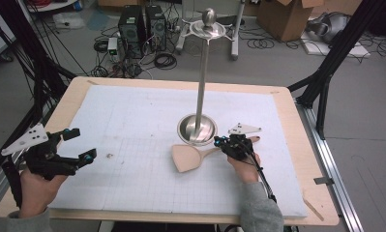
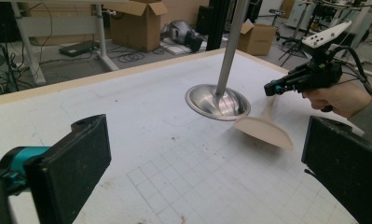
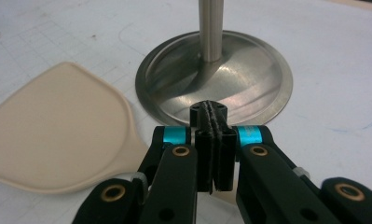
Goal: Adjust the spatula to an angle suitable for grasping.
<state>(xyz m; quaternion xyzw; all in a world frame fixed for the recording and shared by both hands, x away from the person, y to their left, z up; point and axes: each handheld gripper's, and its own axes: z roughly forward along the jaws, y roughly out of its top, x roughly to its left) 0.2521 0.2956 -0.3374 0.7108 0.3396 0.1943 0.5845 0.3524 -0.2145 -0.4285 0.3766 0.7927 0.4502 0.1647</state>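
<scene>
Your right gripper sits low over the wooden spatula, its jaws pressed together; in the right gripper view they look shut on the thin handle, though the handle itself is hidden beneath them, so confirm the hold before lifting. The broad blade lies flat on the table to the left of those jaws, and the base of the steel utensil stand lies just beyond their tips. Keep the grip firm and lift straight up, so that the blade does not swing into the base. Judge the height of the stand's top ring early. Your left gripper waits well apart, jaws wide and holding nothing; keep it there.
</scene>
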